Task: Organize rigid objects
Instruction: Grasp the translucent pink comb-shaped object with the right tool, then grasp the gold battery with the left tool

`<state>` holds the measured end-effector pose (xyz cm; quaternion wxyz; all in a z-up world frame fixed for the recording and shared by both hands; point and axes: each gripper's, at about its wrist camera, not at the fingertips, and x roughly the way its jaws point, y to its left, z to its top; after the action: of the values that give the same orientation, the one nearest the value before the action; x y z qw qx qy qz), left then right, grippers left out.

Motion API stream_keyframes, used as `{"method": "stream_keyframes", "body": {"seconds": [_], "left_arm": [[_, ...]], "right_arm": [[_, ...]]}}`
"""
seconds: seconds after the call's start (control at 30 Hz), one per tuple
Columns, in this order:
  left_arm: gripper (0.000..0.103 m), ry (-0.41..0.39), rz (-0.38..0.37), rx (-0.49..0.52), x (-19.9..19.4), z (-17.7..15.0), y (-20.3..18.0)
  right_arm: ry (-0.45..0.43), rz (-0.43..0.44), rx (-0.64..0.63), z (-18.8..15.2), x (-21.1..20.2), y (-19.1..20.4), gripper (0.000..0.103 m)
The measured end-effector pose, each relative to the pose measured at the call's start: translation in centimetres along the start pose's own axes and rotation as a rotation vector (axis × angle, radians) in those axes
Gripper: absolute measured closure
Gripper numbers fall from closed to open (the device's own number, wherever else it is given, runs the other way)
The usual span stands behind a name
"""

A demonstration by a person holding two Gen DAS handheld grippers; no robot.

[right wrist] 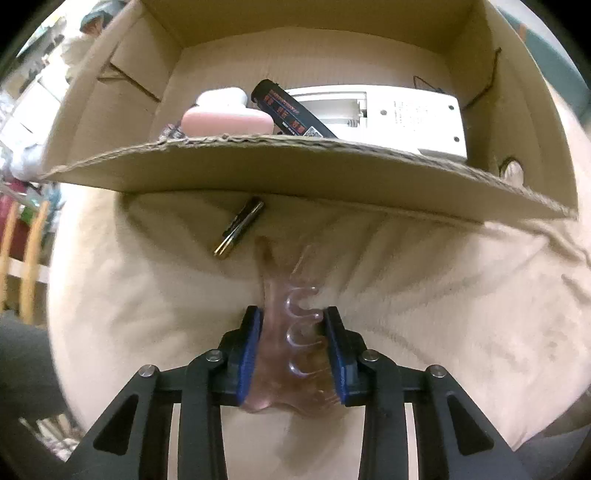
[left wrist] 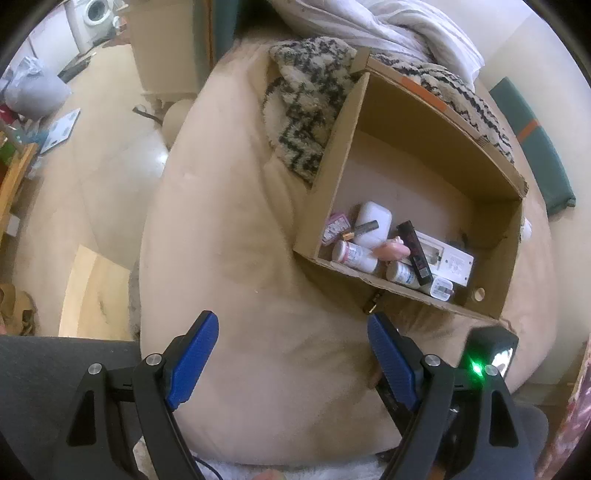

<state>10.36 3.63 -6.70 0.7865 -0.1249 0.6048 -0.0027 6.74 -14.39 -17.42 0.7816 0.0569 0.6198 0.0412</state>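
My right gripper (right wrist: 293, 312) is shut on a translucent brownish hair claw clip (right wrist: 280, 291) and holds it just above the beige cushion (right wrist: 424, 295). The clip sits in front of an open cardboard box (right wrist: 295, 166). A black-and-gold tube (right wrist: 240, 230) lies on the cushion against the box's front wall, beyond the clip. In the left wrist view my left gripper (left wrist: 291, 317) is open with nothing between its fingers, over the cushion to the left of the box (left wrist: 332, 155). Inside the box lie a white case (left wrist: 373, 221), a pink bottle (left wrist: 393, 251), a black carton (left wrist: 417, 251), a white device (left wrist: 452, 262) and small white bottles (left wrist: 354, 254).
A patterned rug (left wrist: 310, 110) and white bedding (left wrist: 406, 29) lie behind the box. The tiled floor (left wrist: 110, 166) drops away to the left, with a chair leg (right wrist: 33, 258) and clutter there. A black unit with a green light (left wrist: 491, 350) sits by my left gripper's right finger.
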Motion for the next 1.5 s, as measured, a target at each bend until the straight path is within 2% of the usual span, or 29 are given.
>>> {"method": "stream_keyframes", "body": {"seconds": [0.2,0.37,0.6,0.73,0.87,1.0,1.13,1.23,1.37,1.5], "left_arm": [[0.022,-0.003,0.028,-0.015,0.2,0.1,0.6],[0.022,0.0,0.054,-0.003,0.7,0.0,0.4],[0.022,0.0,0.101,0.015,1.4,-0.2,0.2],[0.022,-0.002,0.126,0.038,2.0,-0.3,0.1],[0.022,-0.016,0.113,0.08,2.4,-0.6,-0.4],[0.022,-0.022,0.173,0.16,3.3,-1.2,-1.7],[0.022,0.001,0.224,0.31,5.3,-2.7,-4.5],[0.031,0.04,0.194,0.399,7.2,-3.4,-7.4],[0.035,0.123,0.13,0.427,10.8,-3.5,-10.7],[0.038,0.143,0.143,0.443,13.5,-3.0,-12.9]], "right_arm": [[-0.042,0.092,0.042,-1.0,-3.7,-1.5,0.069],[-0.13,0.164,0.035,-1.5,-7.9,-2.8,0.069],[-0.367,0.217,-0.015,1.7,-15.8,-5.5,0.069],[-0.481,0.235,-0.036,3.7,-18.7,-6.5,0.069],[-0.533,0.23,-0.047,4.4,-18.5,-7.3,0.069],[-0.54,0.249,-0.013,3.9,-17.0,-8.5,0.069],[-0.558,0.238,-0.013,3.9,-17.0,-8.5,0.069],[-0.563,0.268,0.009,4.3,-17.1,-8.9,0.069],[-0.563,0.295,0.027,4.7,-17.2,-9.6,0.069],[-0.56,0.313,0.047,4.8,-17.1,-10.3,0.069]]}}
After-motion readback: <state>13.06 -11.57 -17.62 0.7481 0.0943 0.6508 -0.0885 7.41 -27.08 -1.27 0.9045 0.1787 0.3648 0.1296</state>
